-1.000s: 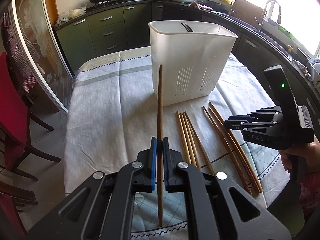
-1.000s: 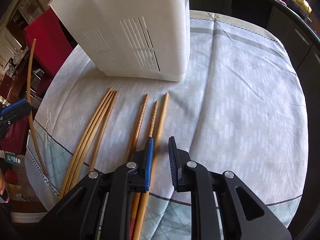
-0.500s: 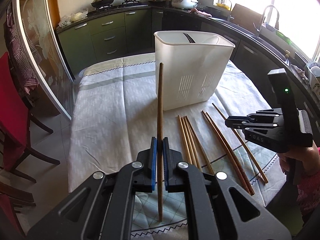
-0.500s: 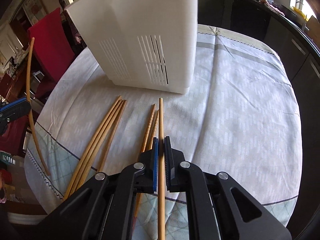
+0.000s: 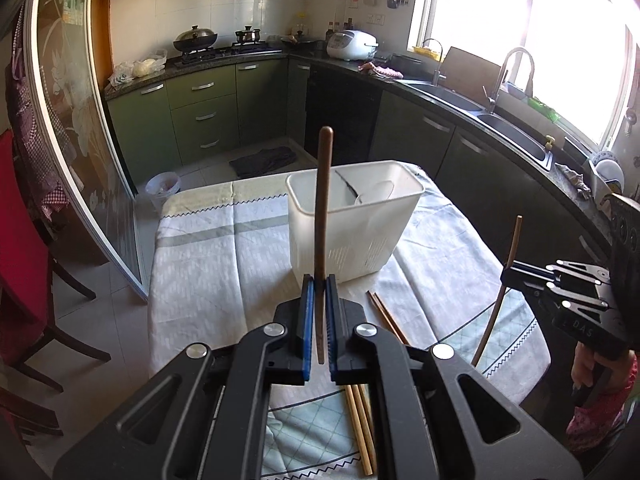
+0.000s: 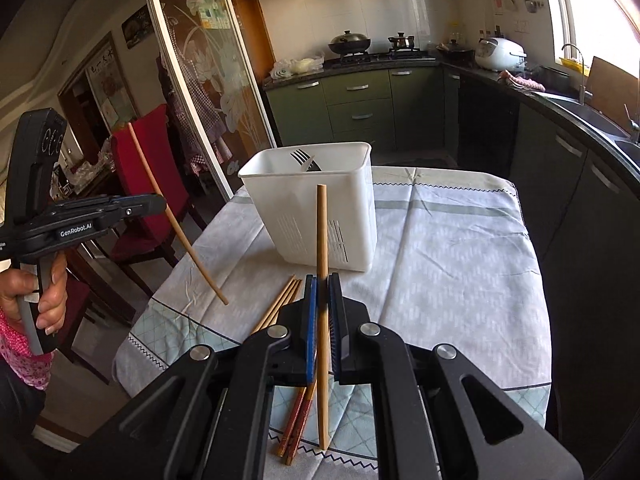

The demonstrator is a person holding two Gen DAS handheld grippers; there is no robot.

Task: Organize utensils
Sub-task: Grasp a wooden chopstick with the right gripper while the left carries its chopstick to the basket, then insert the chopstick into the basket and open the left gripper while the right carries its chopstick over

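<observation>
White plastic, slotted low on its sides, the utensil basket (image 5: 354,232) stands at the middle of the left wrist view on the cloth-covered table (image 5: 208,264), with a fork (image 6: 305,160) already inside. Each gripper pinches one chopstick partway along its length, so both sticks point up, presumably ready to drop end-first through the open top. The left gripper (image 5: 318,312) is clenched on a dark brown chopstick (image 5: 323,208), whose tip rises above the basket rim. The right gripper (image 6: 322,304) is clenched on a paler bamboo chopstick (image 6: 321,232). More chopsticks (image 6: 282,304) lie flat on the cloth near the basket's front, low in the frame, awaiting their turn, I would guess.
</observation>
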